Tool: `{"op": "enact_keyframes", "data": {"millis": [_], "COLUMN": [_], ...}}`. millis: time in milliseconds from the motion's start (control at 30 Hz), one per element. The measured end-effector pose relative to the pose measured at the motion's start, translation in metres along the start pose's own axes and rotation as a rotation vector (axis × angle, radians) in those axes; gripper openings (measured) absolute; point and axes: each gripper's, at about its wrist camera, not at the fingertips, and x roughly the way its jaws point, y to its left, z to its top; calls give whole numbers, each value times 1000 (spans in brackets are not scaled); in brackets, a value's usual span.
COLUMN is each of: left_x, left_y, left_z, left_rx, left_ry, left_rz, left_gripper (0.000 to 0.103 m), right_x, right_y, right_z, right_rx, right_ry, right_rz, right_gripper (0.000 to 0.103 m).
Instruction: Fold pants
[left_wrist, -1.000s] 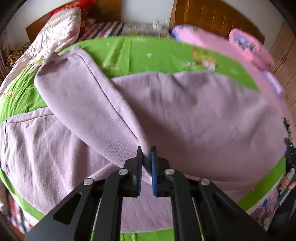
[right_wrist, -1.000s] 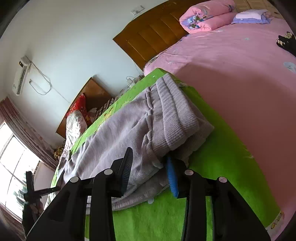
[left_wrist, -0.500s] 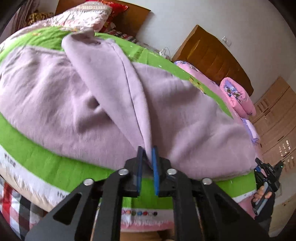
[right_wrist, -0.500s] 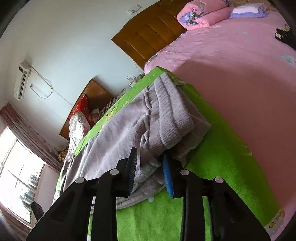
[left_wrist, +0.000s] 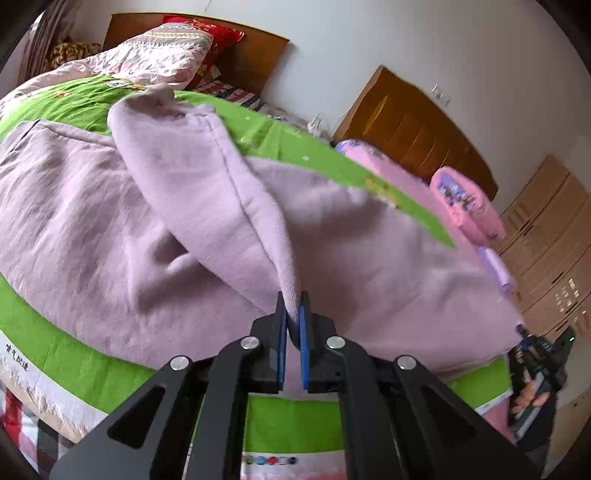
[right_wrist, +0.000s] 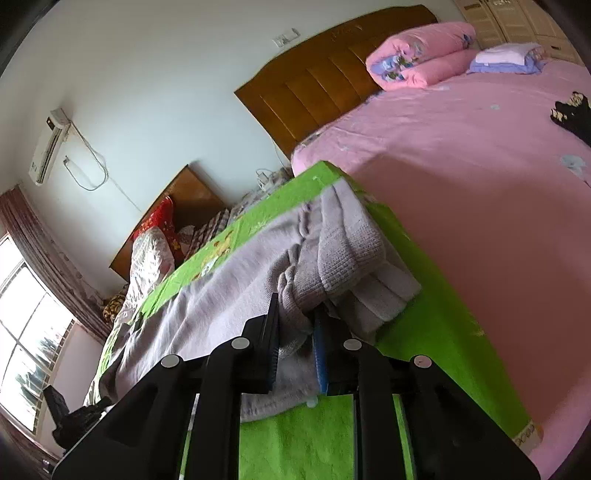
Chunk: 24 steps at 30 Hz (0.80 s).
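Pants: a lilac fleece pair lying spread across the green blanket; this garment is the landmark for every place below.
Green blanket: directly under the pants, its bright border showing on all sides of them.
Folded leg: one trouser leg lies turned back diagonally over the rest of the pants, its seam running down to your left gripper.
Left gripper: your two blue pads are pressed together on a thin fold of the folded leg, at the near edge of the pants; cloth fills the narrow slot between them.
Waistband: the ribbed end of the pants, bunched and doubled over, at the end of the garment nearest your right gripper.
Right gripper: your jaws are closing, and a thick bunch of cloth just below the waistband sits between them, touched by both pads.
Right gripper as seen from the left wrist: beyond the far right end of the pants, held in a hand; too blurred there to show its jaws.
Pink bed: beside the pants, past the right-hand border of the green blanket.
Rolled pink quilt: well beyond the pants, at the wooden headboard of the pink bed.
Patterned pillows: behind the pants, at the far end of the green blanket, with a red one against a second headboard.
Air conditioner: on the wall high above the leg end of the pants.
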Motion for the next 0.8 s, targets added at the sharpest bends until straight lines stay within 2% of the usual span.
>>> {"op": "enact_keyframes", "data": {"millis": [67, 133, 233, 267, 300, 367, 400, 467, 633, 700, 800], "left_x": [9, 9, 6, 6, 5, 4, 4, 4, 3, 2, 0], "left_y": [7, 11, 9, 8, 8, 9, 9, 10, 13, 15, 17], "left_z": [-5, -7, -6, -7, -8, -10, -12, -13, -13, -14, -16], "left_rx": [-14, -13, 5, 8, 8, 12, 15, 12, 0, -3, -2], "left_ry": [22, 7, 7, 5, 2, 0, -1, -4, -8, -5, -3], "left_rz": [1, -8, 19, 25, 28, 32, 33, 30, 13, -3, -25], "left_gripper": [6, 8, 10, 10, 10, 10, 10, 11, 13, 16, 18], "right_x": [15, 21, 17, 14, 8, -16, -30, -40, 7, 32, 62], "right_y": [-13, -22, -25, -23, -20, -15, -5, 23, 116, 148, 175], "right_z": [-9, -15, -12, -10, -9, -8, -7, -8, -43, -68, -97], "right_rx": [22, 41, 74, 70, 69, 75, 29, -83, -367, -498, -658], "right_ry": [53, 56, 67, 77, 74, -11, -65, -87, 116, 167, 253], "right_rz": [-45, -9, 18, 18, -13, -151, -161, -137, 18, 1, -35], "right_gripper": [16, 16, 23, 35, 53, 56, 56, 56, 56, 56, 58]}}
